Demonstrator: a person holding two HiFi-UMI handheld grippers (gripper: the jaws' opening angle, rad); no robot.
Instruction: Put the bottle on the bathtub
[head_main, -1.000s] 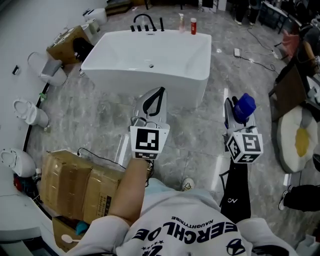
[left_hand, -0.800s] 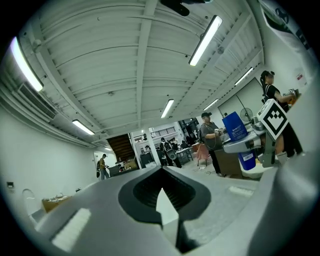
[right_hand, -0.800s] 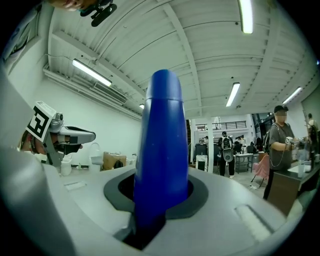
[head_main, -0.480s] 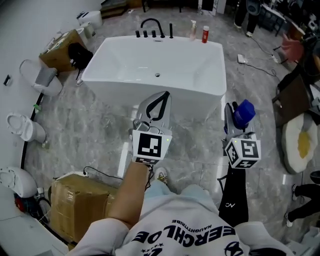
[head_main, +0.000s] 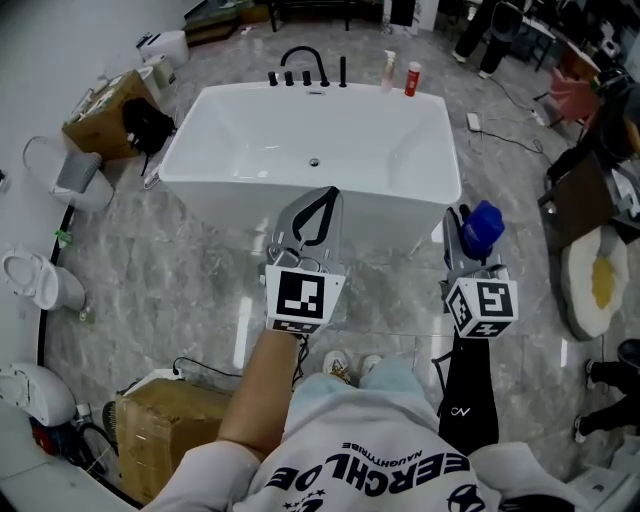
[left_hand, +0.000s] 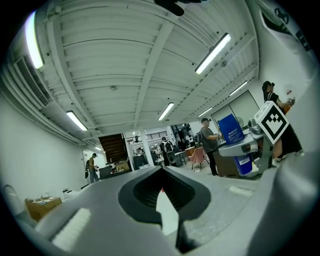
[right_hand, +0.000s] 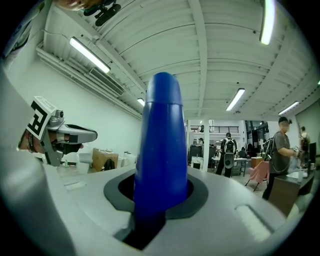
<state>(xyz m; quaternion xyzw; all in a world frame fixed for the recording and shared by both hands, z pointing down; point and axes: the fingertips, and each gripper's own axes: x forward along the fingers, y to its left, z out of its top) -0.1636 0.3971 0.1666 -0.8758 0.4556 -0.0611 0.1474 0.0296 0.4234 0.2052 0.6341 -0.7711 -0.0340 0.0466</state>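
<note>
A blue bottle (head_main: 484, 224) stands clamped in the right gripper (head_main: 468, 240), its lower half hidden between the jaws, just off the near right corner of the bathtub (head_main: 300, 186). The left gripper (head_main: 322, 200), jaws pressed together on nothing, overlaps the near rim. The basin shows only its drain (head_main: 314, 162); a clear bottle (head_main: 389, 70) and a red bottle (head_main: 412, 78) stand on the far right corner.

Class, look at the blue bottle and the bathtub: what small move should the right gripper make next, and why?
Probably carry it forward toward the near rim of the bathtub. The right gripper is shut on the blue bottle, which is short of the tub and not yet over its rim.
</note>
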